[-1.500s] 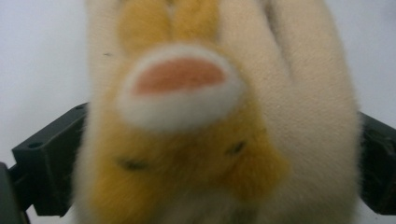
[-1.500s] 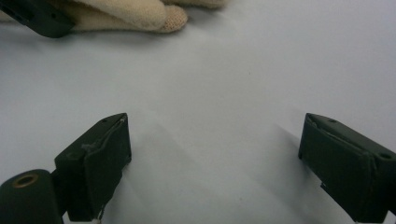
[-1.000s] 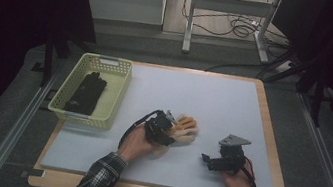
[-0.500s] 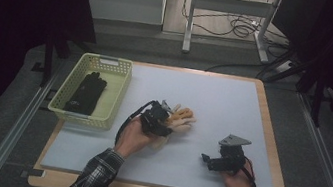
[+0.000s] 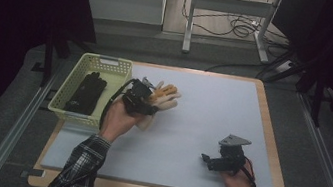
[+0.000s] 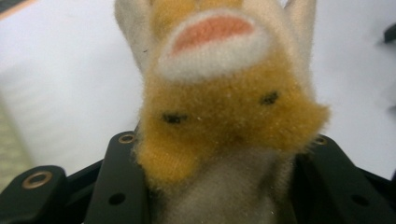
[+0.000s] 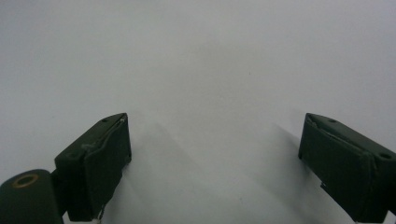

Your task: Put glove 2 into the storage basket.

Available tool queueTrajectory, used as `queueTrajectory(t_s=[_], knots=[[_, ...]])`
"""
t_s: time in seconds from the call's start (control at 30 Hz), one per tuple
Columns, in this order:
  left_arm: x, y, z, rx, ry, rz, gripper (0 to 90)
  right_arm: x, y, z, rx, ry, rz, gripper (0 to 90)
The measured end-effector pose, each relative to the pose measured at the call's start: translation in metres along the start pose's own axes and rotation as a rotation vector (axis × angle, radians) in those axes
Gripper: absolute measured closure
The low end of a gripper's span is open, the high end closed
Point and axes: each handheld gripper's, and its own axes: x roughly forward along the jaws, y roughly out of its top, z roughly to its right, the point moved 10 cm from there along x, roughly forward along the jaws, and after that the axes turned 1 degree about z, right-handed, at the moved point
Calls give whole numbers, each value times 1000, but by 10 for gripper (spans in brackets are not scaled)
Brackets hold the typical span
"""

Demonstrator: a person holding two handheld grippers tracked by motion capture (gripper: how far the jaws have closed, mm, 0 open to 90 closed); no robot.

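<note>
Since the left gripper [image 5: 145,101] only pinches the plush [image 5: 162,99] by its soft base while the right gripper [image 5: 205,159] idles wide open, it could flop out short of the basket [image 5: 74,75].

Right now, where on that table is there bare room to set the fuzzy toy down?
Bare mat lies between the plush toy in the left claw and the right claw, and along the far right. It is crowded near the yellow basket, which holds a black object.
</note>
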Motion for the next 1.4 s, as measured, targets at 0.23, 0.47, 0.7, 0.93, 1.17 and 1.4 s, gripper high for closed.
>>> queueTrajectory(t_s=[0.23, 0.47, 0.7, 0.93, 1.17, 1.4], knots=[[-20, -3, -37, -48, 66, 8, 540, 0, 0, 0, 0, 0, 0, 90], [-40, -9, -78, -110, 137, 20, 537, 0, 0, 0, 1, 0, 2, 90], [-55, -18, -114, -172, 194, 37, 534, 0, 0, 0, 1, 0, 2, 90], [-56, -36, -150, -243, 250, 28, 529, 0, 0, 0, 3, 1, 3, 90], [-43, -61, -180, -308, 287, -10, 524, 0, 0, 0, 3, 1, 3, 90], [-17, -75, -189, -334, 280, -72, 514, 0, 0, 0, 3, 1, 3, 90]])
